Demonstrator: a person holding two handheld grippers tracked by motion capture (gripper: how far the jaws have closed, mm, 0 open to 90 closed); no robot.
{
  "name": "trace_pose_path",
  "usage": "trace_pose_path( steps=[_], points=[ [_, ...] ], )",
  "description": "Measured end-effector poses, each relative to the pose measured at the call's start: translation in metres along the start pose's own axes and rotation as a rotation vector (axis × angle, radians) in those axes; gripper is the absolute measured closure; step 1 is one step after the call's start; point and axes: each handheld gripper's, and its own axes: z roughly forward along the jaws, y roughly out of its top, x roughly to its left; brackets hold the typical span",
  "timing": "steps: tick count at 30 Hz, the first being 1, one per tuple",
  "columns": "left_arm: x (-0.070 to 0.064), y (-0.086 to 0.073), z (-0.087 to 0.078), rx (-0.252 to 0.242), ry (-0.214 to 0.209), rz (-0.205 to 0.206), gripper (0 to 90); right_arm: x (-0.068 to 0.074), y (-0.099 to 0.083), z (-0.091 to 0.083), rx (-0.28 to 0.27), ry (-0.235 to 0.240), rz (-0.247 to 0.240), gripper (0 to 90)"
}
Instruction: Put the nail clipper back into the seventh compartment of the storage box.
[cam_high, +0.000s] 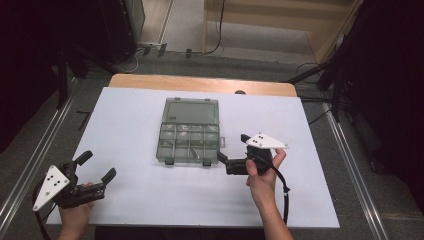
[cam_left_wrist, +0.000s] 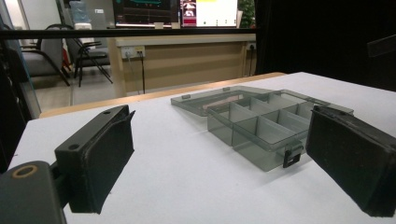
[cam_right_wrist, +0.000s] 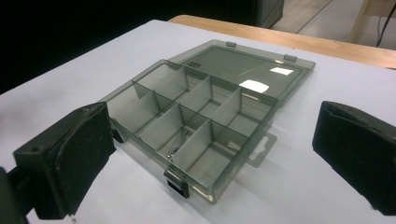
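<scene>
Compartment box (cam_high: 189, 131) lid open, just ahead of right gripper (cam_high: 232, 151), both grippers' jaws spread

Grey floor (cam_high: 250, 55), black curtains (cam_high: 395, 75), chairs (cam_left_wrist: 70, 51).

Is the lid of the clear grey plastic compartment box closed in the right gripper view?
No: the clear grey plastic compartment box lies open, its hinged lid folded back flat on the white table, dividers exposed.

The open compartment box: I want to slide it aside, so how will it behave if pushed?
The compartment box looks like thin clear plastic with almost empty cells, so probably light and stiff. It lies flat on the smooth white table, so it should slide, not tip. Its open lid may flap.
</scene>
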Motion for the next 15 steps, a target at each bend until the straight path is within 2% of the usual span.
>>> trace_pose_path(
  steps=[15],
  points=[
    [0.000, 0.000, 0.000, 0.002, 0.000, 0.000, 7.2, -0.016, -0.015, -0.028, -0.050, -0.033, 0.012, 0.0]
  ],
)
